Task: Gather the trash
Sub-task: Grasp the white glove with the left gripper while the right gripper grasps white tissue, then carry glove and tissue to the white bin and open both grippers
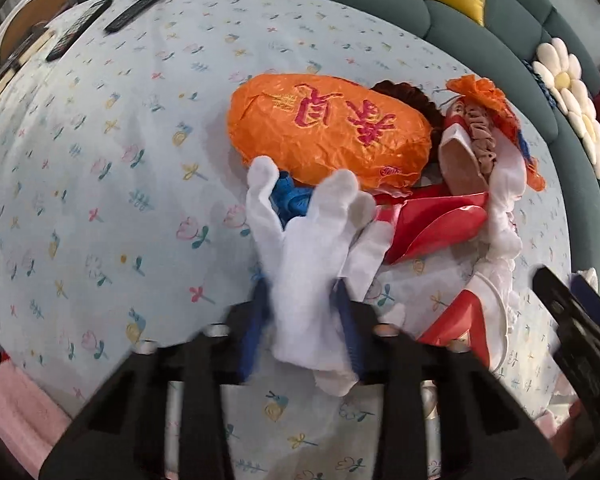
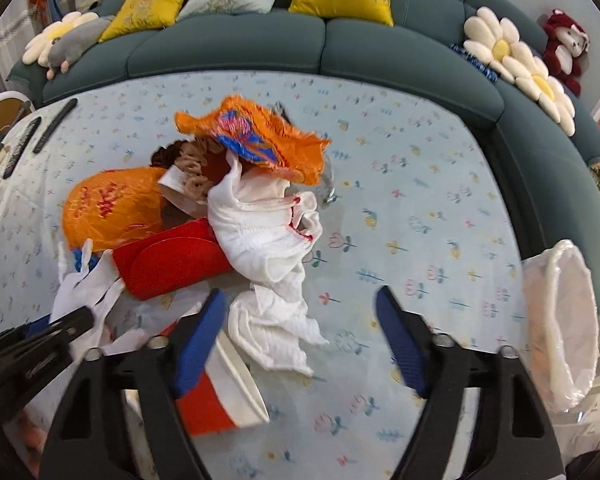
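A heap of trash lies on the floral tablecloth [image 1: 100, 160]: an orange snack bag [image 1: 328, 128] with red characters, a torn orange wrapper [image 2: 268, 140], red packaging [image 2: 172, 260], white crumpled cloths [image 2: 268, 224] and a red-and-white paper cup [image 2: 220, 396]. My left gripper [image 1: 304, 300] is shut on a white glove [image 1: 308, 248], just in front of the orange bag. My right gripper [image 2: 300, 300] is open, its fingers astride the lower white cloth [image 2: 272, 332], touching nothing.
Remote controls [image 1: 140, 8] lie at the table's far left. A teal sofa [image 2: 300, 44] with yellow cushions and flower pillows curves behind the table. A bin lined with a white plastic bag [image 2: 560, 320] stands at the right edge.
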`<control>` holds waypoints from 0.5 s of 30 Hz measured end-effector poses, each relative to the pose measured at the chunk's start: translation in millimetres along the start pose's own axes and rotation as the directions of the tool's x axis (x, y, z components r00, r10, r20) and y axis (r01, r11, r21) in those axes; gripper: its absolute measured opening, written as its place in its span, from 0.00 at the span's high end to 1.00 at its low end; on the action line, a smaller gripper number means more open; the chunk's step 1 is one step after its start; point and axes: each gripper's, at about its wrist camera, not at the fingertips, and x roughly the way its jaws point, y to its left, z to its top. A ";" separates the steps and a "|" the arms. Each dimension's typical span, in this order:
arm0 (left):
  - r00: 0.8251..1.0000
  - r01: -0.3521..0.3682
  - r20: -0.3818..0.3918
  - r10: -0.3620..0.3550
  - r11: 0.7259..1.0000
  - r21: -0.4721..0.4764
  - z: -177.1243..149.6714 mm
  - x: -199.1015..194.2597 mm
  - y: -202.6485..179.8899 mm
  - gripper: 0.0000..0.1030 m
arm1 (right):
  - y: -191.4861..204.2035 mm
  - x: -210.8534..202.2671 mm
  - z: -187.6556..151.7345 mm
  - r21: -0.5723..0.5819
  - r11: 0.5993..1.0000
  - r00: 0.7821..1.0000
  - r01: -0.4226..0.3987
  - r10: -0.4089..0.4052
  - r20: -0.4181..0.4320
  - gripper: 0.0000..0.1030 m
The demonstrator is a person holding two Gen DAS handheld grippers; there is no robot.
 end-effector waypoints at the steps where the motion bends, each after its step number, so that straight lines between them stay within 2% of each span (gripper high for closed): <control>1: 1.000 0.009 -0.003 -0.009 1.000 -0.002 0.8 0.1 1.0 0.83 | 1.6 5.6 1.2 0.004 1.000 1.000 -0.004 0.005 -0.011 0.38; 4: 0.999 0.036 0.002 -0.036 0.999 -0.020 2.9 -3.0 4.7 0.87 | 3.7 21.8 2.0 0.016 1.000 0.999 -0.010 0.011 -0.052 0.44; 7: 0.999 0.031 0.021 -0.031 0.999 -0.013 2.3 -9.1 6.3 0.88 | 3.9 30.9 -3.6 0.033 0.999 0.996 -0.029 0.031 -0.079 0.45; 9: 0.999 0.030 0.021 -0.030 0.999 -0.015 2.0 -11.3 6.6 0.88 | 3.1 37.8 -7.3 0.042 0.997 0.992 -0.062 0.066 -0.105 0.59; 10: 0.999 0.031 0.023 -0.031 0.999 -0.015 1.6 -13.5 6.0 0.88 | 2.3 40.9 -9.0 0.050 0.995 0.989 -0.083 0.088 -0.116 0.63; 11: 0.999 0.033 0.025 -0.032 0.999 -0.015 2.1 -15.6 4.8 0.88 | 1.0 43.0 -11.4 0.063 0.991 0.985 -0.115 0.122 -0.124 0.72; 14: 0.999 0.023 0.045 -0.023 1.000 0.000 1.7 -24.4 -0.3 0.88 | -3.7 41.1 -13.9 0.083 0.985 0.978 -0.152 0.162 -0.128 0.93; 15: 0.998 0.015 0.054 -0.015 1.000 0.007 1.5 -28.8 -2.2 0.88 | -5.7 36.4 -14.5 0.087 0.985 0.979 -0.151 0.161 -0.126 0.93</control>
